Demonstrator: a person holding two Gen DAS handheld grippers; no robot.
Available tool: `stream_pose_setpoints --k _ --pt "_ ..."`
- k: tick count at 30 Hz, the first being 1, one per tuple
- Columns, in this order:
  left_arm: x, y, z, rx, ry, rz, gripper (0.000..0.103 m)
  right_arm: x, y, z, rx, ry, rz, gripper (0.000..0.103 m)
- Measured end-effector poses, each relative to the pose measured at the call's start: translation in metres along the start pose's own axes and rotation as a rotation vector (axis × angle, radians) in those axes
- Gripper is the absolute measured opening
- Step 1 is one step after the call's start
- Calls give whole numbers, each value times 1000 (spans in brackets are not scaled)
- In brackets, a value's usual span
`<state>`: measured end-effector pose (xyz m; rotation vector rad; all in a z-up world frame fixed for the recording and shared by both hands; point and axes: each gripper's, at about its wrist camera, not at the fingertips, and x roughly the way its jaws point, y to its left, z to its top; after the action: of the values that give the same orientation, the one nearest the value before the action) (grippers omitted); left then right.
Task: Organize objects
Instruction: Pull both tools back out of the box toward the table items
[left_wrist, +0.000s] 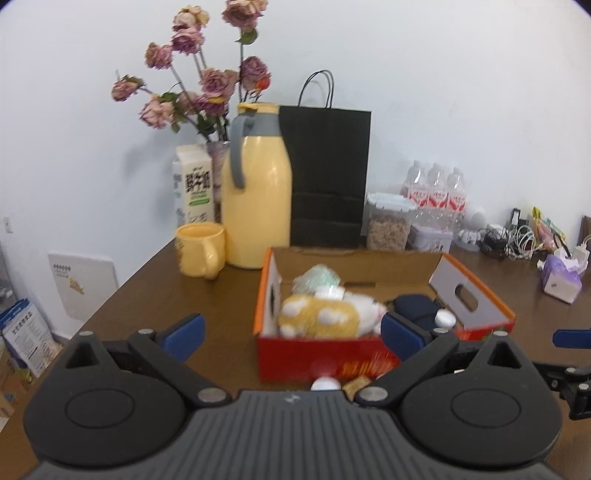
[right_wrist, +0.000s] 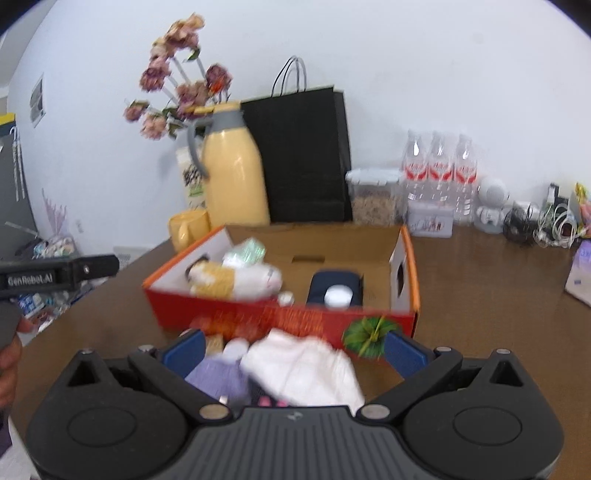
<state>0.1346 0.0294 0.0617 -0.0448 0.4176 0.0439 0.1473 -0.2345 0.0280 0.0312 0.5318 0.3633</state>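
Note:
An open red and orange cardboard box (left_wrist: 321, 354) (right_wrist: 291, 314) stands on the brown table. Inside lie a yellow-and-white plush toy (left_wrist: 325, 314) (right_wrist: 232, 280), a pale green packet (left_wrist: 317, 278) (right_wrist: 245, 253), a dark blue case (left_wrist: 413, 306) (right_wrist: 334, 282) and a white round lid (left_wrist: 445, 317) (right_wrist: 338, 295). My left gripper (left_wrist: 291, 332) is open, in front of the box. My right gripper (right_wrist: 293, 350) is open over a white cloth (right_wrist: 306, 369) and a purple item (right_wrist: 218, 376) lying in front of the box. A white cap (left_wrist: 325, 384) and a tan piece (left_wrist: 356, 384) lie by the box front.
Behind the box stand a yellow jug (left_wrist: 255, 192), a yellow mug (left_wrist: 201, 249), a milk carton (left_wrist: 192, 184), a vase of dried roses (left_wrist: 203, 85), a black paper bag (left_wrist: 328, 177), a cereal jar (left_wrist: 388, 221) and water bottles (left_wrist: 437, 192). Cables (left_wrist: 517, 240) and tissues (left_wrist: 563, 275) lie far right.

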Motion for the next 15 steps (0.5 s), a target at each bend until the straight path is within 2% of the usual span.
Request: stream_pose_setpoints --k 7,15 --pt "-27 22 -27 -17 52 13 103 -4 23 -28 3 88 79 103" --pt "-34 38 -44 -55 102 -1 103 28 49 -36 -1 204 127 103"
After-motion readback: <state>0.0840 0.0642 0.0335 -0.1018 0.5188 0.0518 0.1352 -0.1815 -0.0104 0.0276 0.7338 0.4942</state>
